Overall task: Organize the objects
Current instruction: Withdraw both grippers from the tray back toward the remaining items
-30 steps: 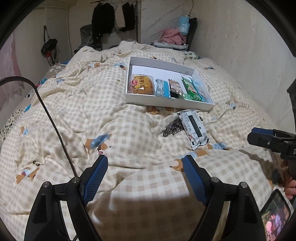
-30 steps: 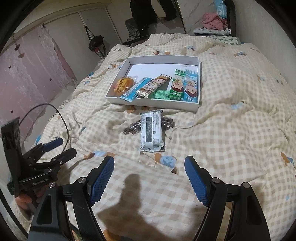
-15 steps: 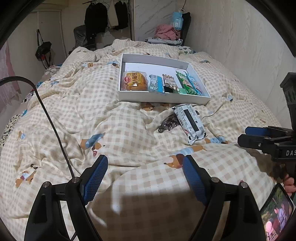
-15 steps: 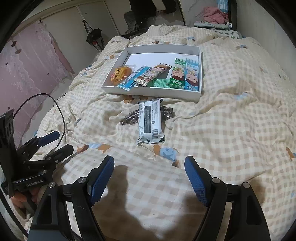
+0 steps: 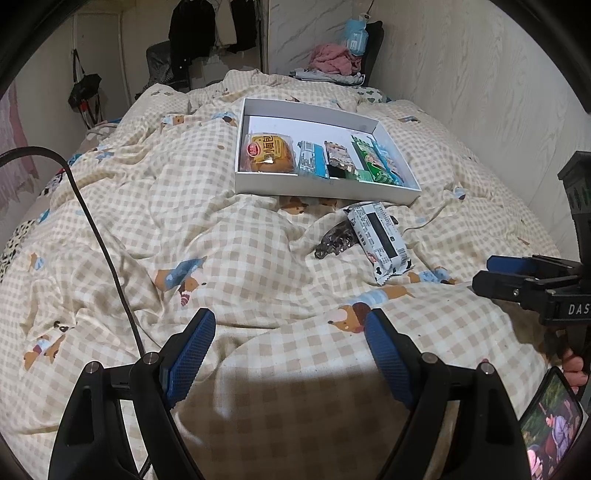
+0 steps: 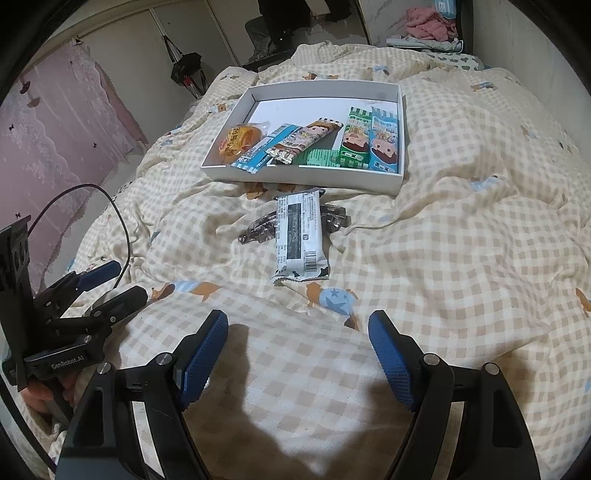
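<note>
On the checked bedspread [image 6: 461,229] a white shallow box [image 6: 306,179] lay toward the far end of the bed, its near wall facing both cameras. Within the box, from left to right in the right wrist view, were noted a yellow-wrapped bun [image 6: 236,142], a blue-and-white packet [image 6: 260,149], a cartoon-face snack bar [image 6: 306,136] lying aslant, a green packet [image 6: 352,138] and a light blue packet [image 6: 384,138]; the last two lay side by side against the right wall. Just in front of the box, outside it, a black-and-white snack packet [image 6: 301,236] rested on the spread, printed side up. It lay across a dark translucent hair claw [image 6: 258,230], whose ends showed at either side of the packet.

The right gripper [image 6: 297,350] was held low over the spread, short of the packet, its blue-padded fingers [image 6: 201,356] spread wide and gripping nothing. The left gripper [image 5: 290,349] was likewise held over the near bedspread, well apart from the packet, fingers wide and unoccupied. A black cable [image 5: 99,236] ran across the spread at the left. A phone screen [image 5: 550,421] showed at the lower right edge of the left wrist view. Dark clothing [image 5: 192,29] hung at the far wall, and a pink garment [image 5: 332,59] lay beyond the bed.
</note>
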### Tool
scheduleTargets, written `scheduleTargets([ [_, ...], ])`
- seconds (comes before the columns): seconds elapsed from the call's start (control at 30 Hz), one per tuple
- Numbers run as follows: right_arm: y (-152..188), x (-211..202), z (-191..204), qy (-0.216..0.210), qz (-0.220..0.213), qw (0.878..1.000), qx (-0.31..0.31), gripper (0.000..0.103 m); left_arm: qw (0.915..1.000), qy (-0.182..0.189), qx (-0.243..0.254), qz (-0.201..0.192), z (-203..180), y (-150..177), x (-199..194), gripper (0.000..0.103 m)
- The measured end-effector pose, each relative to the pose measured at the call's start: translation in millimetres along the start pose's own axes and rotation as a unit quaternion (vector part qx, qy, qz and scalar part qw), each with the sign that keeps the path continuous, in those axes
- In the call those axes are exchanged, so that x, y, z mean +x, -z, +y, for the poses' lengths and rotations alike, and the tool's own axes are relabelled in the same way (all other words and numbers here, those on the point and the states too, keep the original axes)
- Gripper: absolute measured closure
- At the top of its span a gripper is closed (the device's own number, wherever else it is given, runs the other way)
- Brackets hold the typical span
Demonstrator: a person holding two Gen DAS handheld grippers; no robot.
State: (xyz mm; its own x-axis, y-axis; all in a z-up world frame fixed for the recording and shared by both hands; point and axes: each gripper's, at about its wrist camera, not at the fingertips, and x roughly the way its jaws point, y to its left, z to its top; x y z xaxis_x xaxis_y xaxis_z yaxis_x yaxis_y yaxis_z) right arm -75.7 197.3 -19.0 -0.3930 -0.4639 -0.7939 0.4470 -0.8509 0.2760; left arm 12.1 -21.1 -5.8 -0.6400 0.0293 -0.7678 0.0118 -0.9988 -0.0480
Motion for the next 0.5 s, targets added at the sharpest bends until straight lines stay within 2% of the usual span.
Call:
scheduleTargets([
  [0.5,0.9,3.3,-1.9,-0.007,0.005,1.0,0.005,0.023,0.9999,0.01,-0.002,0.013,1.2,-0.3,5.0,0.017],
])
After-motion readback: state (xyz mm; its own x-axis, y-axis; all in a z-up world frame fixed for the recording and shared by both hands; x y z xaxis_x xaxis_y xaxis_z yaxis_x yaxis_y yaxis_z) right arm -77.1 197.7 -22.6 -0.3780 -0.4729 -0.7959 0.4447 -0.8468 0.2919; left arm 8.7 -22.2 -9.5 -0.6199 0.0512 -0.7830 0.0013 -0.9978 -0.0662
